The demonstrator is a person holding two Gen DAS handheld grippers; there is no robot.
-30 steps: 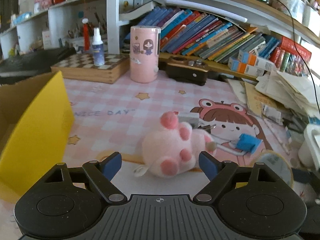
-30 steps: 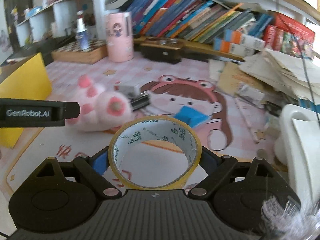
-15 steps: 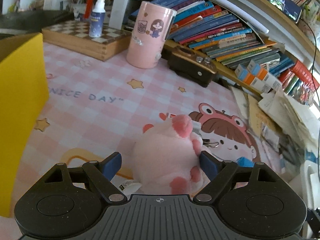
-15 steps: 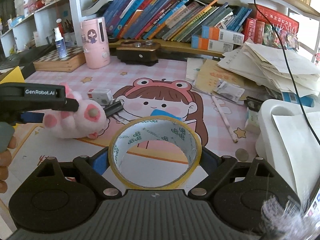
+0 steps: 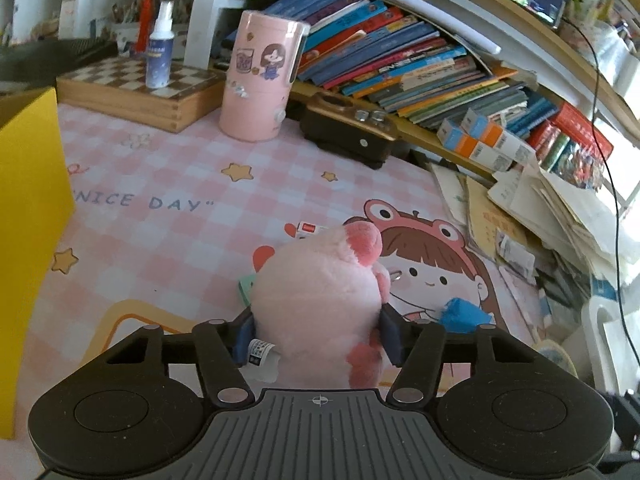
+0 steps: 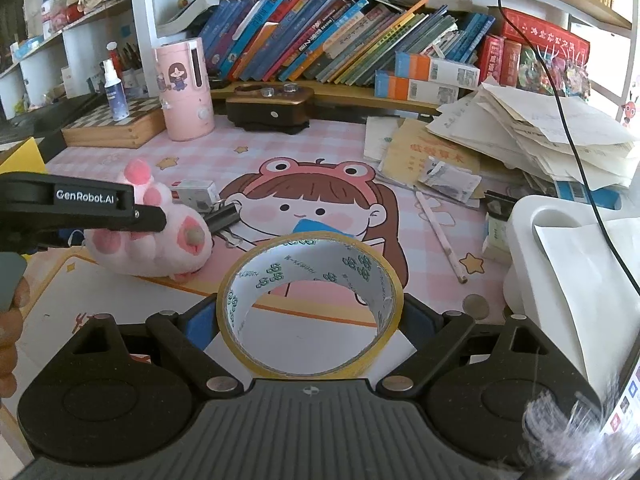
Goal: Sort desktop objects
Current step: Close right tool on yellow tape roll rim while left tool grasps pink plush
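My left gripper (image 5: 316, 334) is shut on a pink plush toy (image 5: 320, 300); its blue pads press into the toy's sides. The same toy (image 6: 160, 236) shows in the right wrist view, lying on the pink desk mat (image 6: 320, 152) with the left gripper's black finger (image 6: 100, 208) across it. My right gripper (image 6: 310, 320) is shut on a roll of yellow tape (image 6: 310, 304), held above the mat's front part.
A yellow box (image 5: 28, 216) stands at the left. A pink canister (image 5: 262, 80), chessboard box (image 5: 136, 88), dark case (image 5: 348, 128) and books (image 5: 400, 64) line the back. Papers (image 6: 520, 136) and a white container (image 6: 560, 264) are right. A small white box (image 6: 196, 194), black clip (image 6: 224, 216), pencil (image 6: 440, 236) and blue item (image 5: 460, 314) lie on the mat.
My left gripper moved forward over the plush toy and closed on it. My right gripper kept hold of the tape roll and drew back a little.
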